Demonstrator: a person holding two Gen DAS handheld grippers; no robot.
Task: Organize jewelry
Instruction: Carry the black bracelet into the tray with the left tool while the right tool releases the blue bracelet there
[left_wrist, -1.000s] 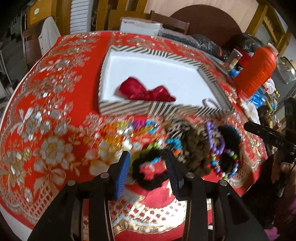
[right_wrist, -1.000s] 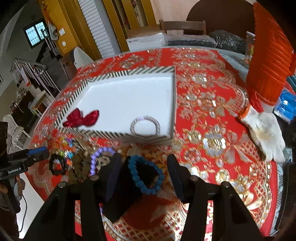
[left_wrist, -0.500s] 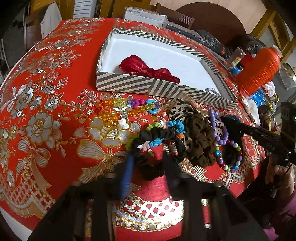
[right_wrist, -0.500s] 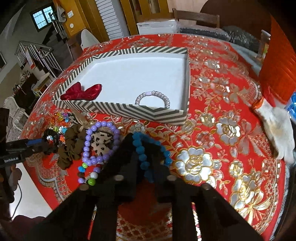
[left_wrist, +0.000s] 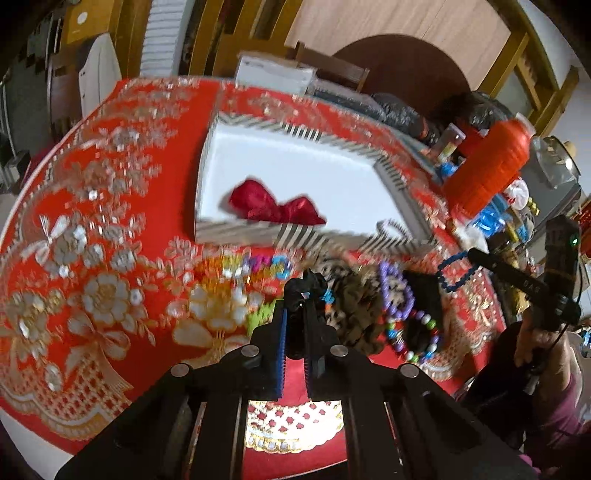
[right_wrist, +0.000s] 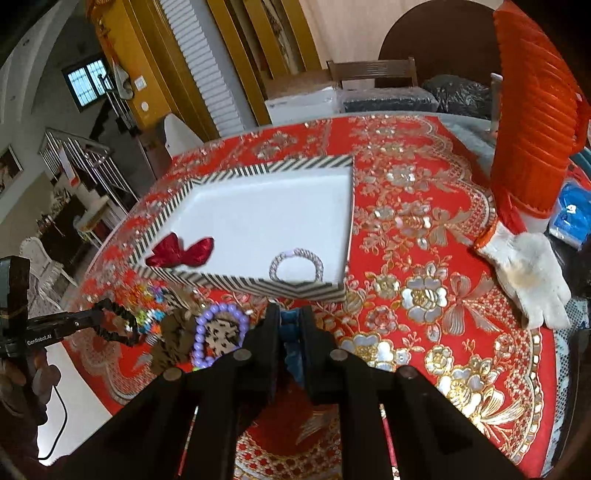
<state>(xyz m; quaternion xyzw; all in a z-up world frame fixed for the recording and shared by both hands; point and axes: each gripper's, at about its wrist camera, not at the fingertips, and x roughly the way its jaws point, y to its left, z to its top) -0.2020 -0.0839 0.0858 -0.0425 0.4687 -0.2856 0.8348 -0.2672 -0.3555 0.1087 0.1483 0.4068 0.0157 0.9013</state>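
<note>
My left gripper (left_wrist: 295, 314) is shut on a black scrunchie (left_wrist: 301, 286) and holds it above the red tablecloth; it also shows in the right wrist view (right_wrist: 114, 325). My right gripper (right_wrist: 290, 314) is shut on a blue bead bracelet (right_wrist: 290, 328), which hangs from it in the left wrist view (left_wrist: 456, 271). The striped tray (right_wrist: 240, 282) holds a red bow (right_wrist: 181, 251) and a pale bracelet (right_wrist: 295, 264). A purple bead bracelet (right_wrist: 219, 330), brown scrunchies (left_wrist: 354, 306) and coloured bead strings (left_wrist: 258, 266) lie in front of the tray.
An orange lantern (right_wrist: 532, 122) stands at the right. A white work glove (right_wrist: 524, 273) lies beside it on the tablecloth. Chairs and boxes stand behind the table. The table's front edge is just below both grippers.
Both grippers closed, the left on the black scrunchie and the right on the blue bracelet, and both lifted their items off the cloth.
</note>
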